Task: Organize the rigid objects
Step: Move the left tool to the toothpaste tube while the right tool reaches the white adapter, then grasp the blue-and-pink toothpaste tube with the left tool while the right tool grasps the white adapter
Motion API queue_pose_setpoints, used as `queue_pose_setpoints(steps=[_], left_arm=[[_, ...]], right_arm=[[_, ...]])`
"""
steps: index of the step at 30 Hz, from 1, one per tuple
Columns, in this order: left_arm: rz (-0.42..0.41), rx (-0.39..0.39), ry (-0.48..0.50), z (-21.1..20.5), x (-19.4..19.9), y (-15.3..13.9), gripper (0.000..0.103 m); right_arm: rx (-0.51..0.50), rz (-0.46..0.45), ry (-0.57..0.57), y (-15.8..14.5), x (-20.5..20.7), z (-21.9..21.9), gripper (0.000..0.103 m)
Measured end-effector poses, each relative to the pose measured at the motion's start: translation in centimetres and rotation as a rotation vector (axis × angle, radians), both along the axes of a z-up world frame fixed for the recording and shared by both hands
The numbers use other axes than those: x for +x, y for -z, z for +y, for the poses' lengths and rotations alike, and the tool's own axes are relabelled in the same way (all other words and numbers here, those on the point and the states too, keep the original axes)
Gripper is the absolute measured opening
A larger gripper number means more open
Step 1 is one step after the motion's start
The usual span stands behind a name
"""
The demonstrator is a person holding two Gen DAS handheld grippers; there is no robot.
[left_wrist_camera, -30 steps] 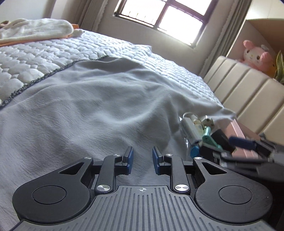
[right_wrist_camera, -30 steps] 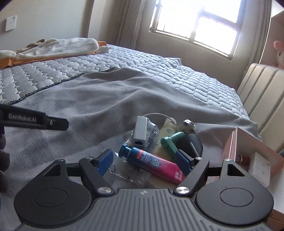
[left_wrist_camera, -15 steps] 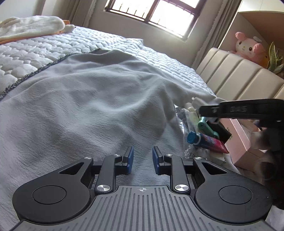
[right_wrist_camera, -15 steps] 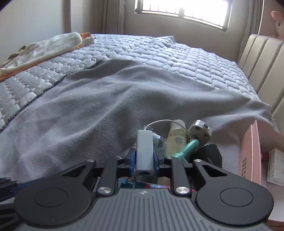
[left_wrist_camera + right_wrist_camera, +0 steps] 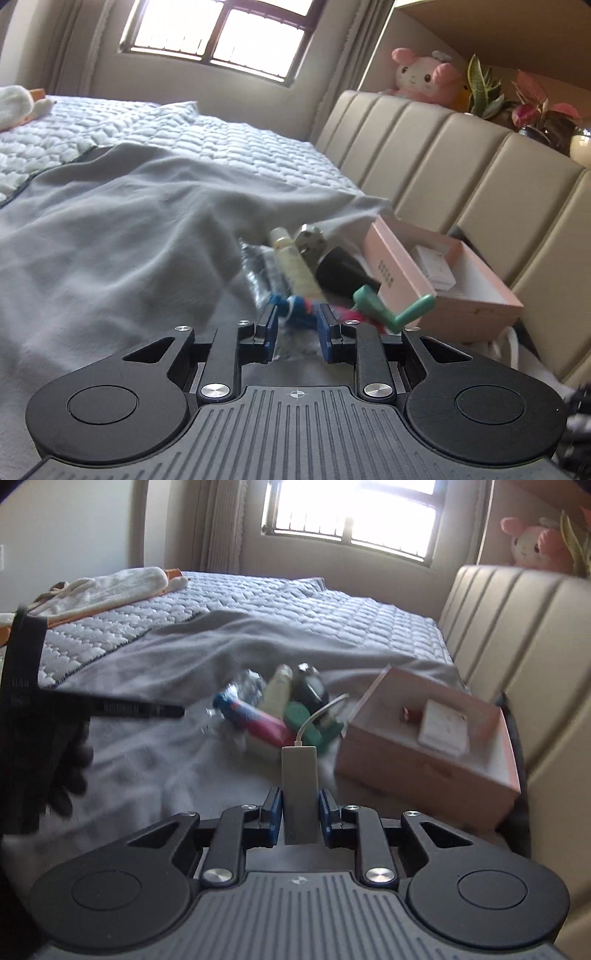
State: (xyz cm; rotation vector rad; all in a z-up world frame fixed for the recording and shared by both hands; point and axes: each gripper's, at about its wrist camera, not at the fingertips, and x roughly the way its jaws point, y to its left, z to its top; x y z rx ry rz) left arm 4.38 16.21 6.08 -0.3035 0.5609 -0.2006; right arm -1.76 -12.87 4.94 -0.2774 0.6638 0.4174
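Observation:
My right gripper (image 5: 300,808) is shut on a grey adapter (image 5: 299,775) with a white cable, held above the bed. A pile of small things lies on the grey blanket: a pink and blue tube (image 5: 255,716), a cream bottle (image 5: 277,690), a green handle (image 5: 306,723), a black object (image 5: 312,690). An open pink box (image 5: 424,746) stands right of the pile with a white card (image 5: 443,727) inside. My left gripper (image 5: 294,332) is narrowly open and empty, just short of the tube's blue cap (image 5: 291,308). The left gripper also shows from the side in the right wrist view (image 5: 140,710).
A padded beige headboard (image 5: 461,184) runs along the right, close behind the box. A pink plush toy (image 5: 428,75) and plants (image 5: 535,110) sit on the ledge above it. A cream towel (image 5: 103,590) lies far back on the quilt.
My right gripper has closed on the adapter and lifted it up and back from the pile. My left gripper has swung right toward the pile, its gap unchanged.

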Motion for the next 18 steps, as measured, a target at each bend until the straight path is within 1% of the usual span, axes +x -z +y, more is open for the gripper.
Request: queue_pose_setpoints(steps=[3, 5, 6, 7, 9, 10, 11, 13, 15, 17, 18], left_arm=[[0.013, 0.005, 0.005, -1.5, 3.1, -0.9, 0.025], [0.047, 0.033, 0.009, -2.5, 5.5, -0.7, 0.025], [0.07, 0.046, 0.011, -2.8, 6.4, -0.4, 0.025], [0.093, 0.057, 0.009, -3.1, 7.2, 0.0, 0.025], [0.14, 0.071, 0.008, -3.4, 8.4, 0.9, 0.025], [0.165, 0.065, 0.017, -3.4, 8.7, 1.3, 0.025], [0.182, 0.05, 0.032, -3.2, 8.4, 1.7, 0.025], [0.187, 0.028, 0.071, -3.1, 7.5, 1.8, 0.025], [0.188, 0.038, 0.116, -3.4, 6.1, 1.6, 0.025], [0.209, 0.103, 0.174, -4.5, 4.7, 1.6, 0.025], [0.218, 0.151, 0.207, -5.2, 4.0, 1.8, 0.027]], right_arm=[[-0.034, 0.01, 0.037, 2.8, -1.8, -2.2, 0.021], [-0.001, 0.032, 0.058, 3.7, -2.4, -3.5, 0.022], [0.027, 0.043, 0.068, 3.9, -2.7, -4.3, 0.027], [0.051, 0.045, 0.078, 4.1, -2.9, -4.9, 0.036], [0.086, 0.037, 0.104, 4.4, -3.5, -5.9, 0.044], [0.093, 0.036, 0.113, 4.5, -3.7, -6.2, 0.046], [0.096, 0.035, 0.116, 4.7, -4.0, -6.5, 0.046], [0.095, 0.029, 0.114, 5.0, -4.3, -7.0, 0.049], [0.09, 0.019, 0.103, 5.1, -4.5, -7.1, 0.055], [0.089, 0.028, 0.097, 5.8, -4.4, -7.2, 0.057], [0.095, 0.037, 0.099, 6.1, -4.2, -7.3, 0.057]])
